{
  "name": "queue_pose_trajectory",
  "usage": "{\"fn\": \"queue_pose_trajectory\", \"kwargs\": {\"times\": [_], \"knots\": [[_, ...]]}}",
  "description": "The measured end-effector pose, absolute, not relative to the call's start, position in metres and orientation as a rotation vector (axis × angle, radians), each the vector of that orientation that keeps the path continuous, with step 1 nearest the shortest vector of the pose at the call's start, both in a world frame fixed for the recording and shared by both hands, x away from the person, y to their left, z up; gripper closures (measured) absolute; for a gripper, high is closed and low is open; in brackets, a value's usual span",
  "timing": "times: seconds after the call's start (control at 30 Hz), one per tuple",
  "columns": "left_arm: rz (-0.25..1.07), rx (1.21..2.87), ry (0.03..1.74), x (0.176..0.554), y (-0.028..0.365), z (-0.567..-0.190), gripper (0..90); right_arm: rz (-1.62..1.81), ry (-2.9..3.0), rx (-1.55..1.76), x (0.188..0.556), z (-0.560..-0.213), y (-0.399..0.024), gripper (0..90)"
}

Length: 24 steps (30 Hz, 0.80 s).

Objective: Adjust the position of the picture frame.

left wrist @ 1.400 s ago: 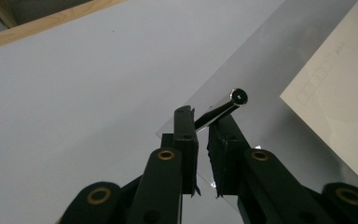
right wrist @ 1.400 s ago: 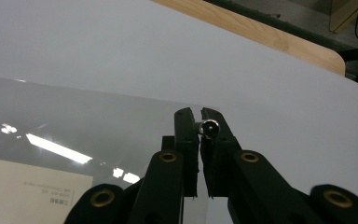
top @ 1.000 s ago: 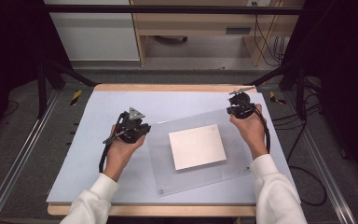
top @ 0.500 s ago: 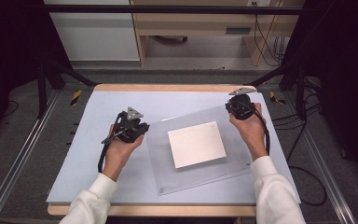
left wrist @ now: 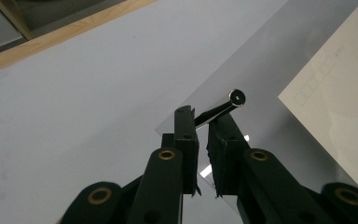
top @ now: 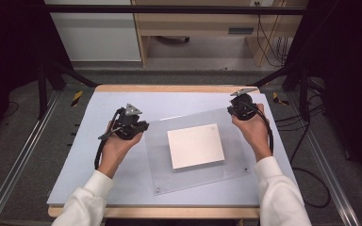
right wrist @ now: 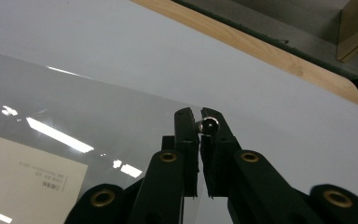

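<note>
A clear acrylic sheet (top: pixel 158 162) lies on the pale table with a white paper (top: pixel 195 146) at its middle. My left gripper (top: pixel 140 127) is at the sheet's far left corner. In the left gripper view it (left wrist: pixel 203 119) is shut on a silver pin (left wrist: pixel 223 106) that slants out over the sheet (left wrist: pixel 270 70), beside the paper (left wrist: pixel 340 102). My right gripper (top: pixel 236 110) is at the far right corner. The right gripper view has it (right wrist: pixel 200 116) shut on a round silver stud (right wrist: pixel 209 124) at the edge of the sheet (right wrist: pixel 98 116). I cannot tell whether the sheet is lifted.
The table top (top: pixel 99 174) has a wooden rim (top: pixel 169 88) along its far side. Metal rails (top: pixel 23 155) run down both sides. Cables (top: pixel 306 141) hang off to the right, and a wooden cabinet (top: pixel 207 28) stands beyond the table.
The sheet and its paper have shifted slightly to the left, and the right gripper has gone with them. The left gripper has barely moved.
</note>
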<state>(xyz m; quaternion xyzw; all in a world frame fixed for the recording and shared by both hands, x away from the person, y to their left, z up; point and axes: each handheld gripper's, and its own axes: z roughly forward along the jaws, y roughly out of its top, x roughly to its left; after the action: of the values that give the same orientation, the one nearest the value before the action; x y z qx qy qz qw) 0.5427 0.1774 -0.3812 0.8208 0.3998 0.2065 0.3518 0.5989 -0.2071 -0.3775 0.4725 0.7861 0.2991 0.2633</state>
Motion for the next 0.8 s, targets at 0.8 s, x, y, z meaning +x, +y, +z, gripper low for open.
{"fn": "queue_pose_trajectory", "kwargs": {"times": [0.8], "knots": [[0.494, 2.196, 1.066, 0.561, 0.214, -0.393, 83.5, 0.686, 2.216, 1.300, 0.579, -0.390, -0.167, 85.9]]}}
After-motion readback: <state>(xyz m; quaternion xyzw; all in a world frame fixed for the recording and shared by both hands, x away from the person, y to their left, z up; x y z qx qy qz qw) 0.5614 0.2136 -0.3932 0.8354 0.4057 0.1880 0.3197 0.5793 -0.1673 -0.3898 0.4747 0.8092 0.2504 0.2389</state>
